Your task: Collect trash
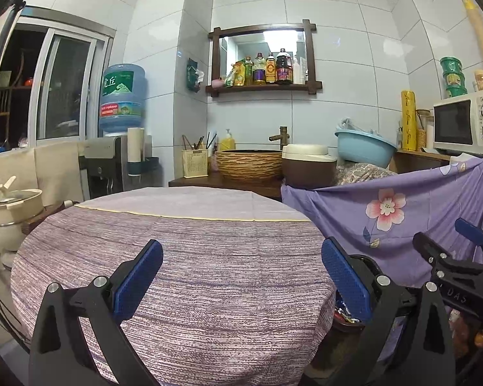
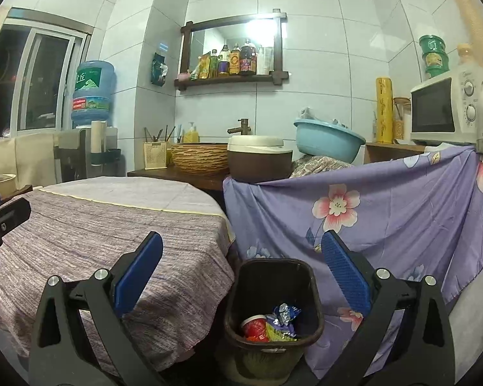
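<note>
The right gripper [image 2: 241,276] hangs with its jaws wide apart and empty, directly above the dark bin [image 2: 273,341], which stands on the floor between the table [image 2: 112,225] and a floral cloth [image 2: 386,212]. Wrappers [image 2: 273,323] lie in the bin. The left gripper [image 1: 241,276], also spread wide and empty, hovers over the table's striped cover.

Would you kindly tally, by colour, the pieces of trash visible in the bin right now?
In the dark bin:
Red wrapper: 1
Blue and silver wrapper: 1
Yellow-green wrapper: 1
Total: 3 visible; more may lie hidden underneath.
</note>
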Demonstrator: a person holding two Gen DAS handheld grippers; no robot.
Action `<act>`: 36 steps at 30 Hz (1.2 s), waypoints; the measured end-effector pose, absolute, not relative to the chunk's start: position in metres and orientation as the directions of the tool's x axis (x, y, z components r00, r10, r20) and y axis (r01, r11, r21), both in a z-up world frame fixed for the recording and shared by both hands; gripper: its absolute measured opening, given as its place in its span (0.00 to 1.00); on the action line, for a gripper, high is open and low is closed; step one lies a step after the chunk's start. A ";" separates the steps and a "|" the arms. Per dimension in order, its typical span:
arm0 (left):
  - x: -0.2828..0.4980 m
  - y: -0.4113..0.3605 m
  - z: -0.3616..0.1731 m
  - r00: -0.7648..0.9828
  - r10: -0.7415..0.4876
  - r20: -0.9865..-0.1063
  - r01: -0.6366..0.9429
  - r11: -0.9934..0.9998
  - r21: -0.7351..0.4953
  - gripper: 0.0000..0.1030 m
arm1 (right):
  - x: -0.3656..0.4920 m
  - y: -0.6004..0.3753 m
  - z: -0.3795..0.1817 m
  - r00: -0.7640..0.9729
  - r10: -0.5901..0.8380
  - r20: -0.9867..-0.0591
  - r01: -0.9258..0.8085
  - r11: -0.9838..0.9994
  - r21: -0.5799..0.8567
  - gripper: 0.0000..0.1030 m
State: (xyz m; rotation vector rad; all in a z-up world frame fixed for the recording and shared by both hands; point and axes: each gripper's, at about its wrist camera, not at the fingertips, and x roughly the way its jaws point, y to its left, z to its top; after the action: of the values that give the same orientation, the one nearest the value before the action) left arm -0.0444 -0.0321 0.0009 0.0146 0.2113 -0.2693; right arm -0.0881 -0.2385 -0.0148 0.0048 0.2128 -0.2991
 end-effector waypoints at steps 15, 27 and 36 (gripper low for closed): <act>-0.050 -0.030 0.000 0.947 -0.259 -0.192 0.259 0.965 -0.023 0.95 | -0.095 -0.235 -0.017 0.929 -0.306 -0.209 0.304 0.952 -0.042 0.94; -0.048 -0.027 -0.001 0.948 -0.248 -0.197 0.246 0.969 -0.038 0.95 | -0.095 -0.234 -0.017 0.925 -0.314 -0.213 0.311 0.949 -0.051 0.94; -0.048 -0.026 -0.003 0.947 -0.249 -0.205 0.245 0.968 -0.043 0.95 | -0.094 -0.233 -0.017 0.924 -0.314 -0.218 0.310 0.949 -0.050 0.94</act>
State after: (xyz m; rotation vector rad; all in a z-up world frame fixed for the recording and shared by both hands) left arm -0.0477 -0.0264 -0.0027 -0.0168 0.2105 -0.2517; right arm -0.0945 -0.2332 -0.0174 -0.0144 0.2263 -0.3202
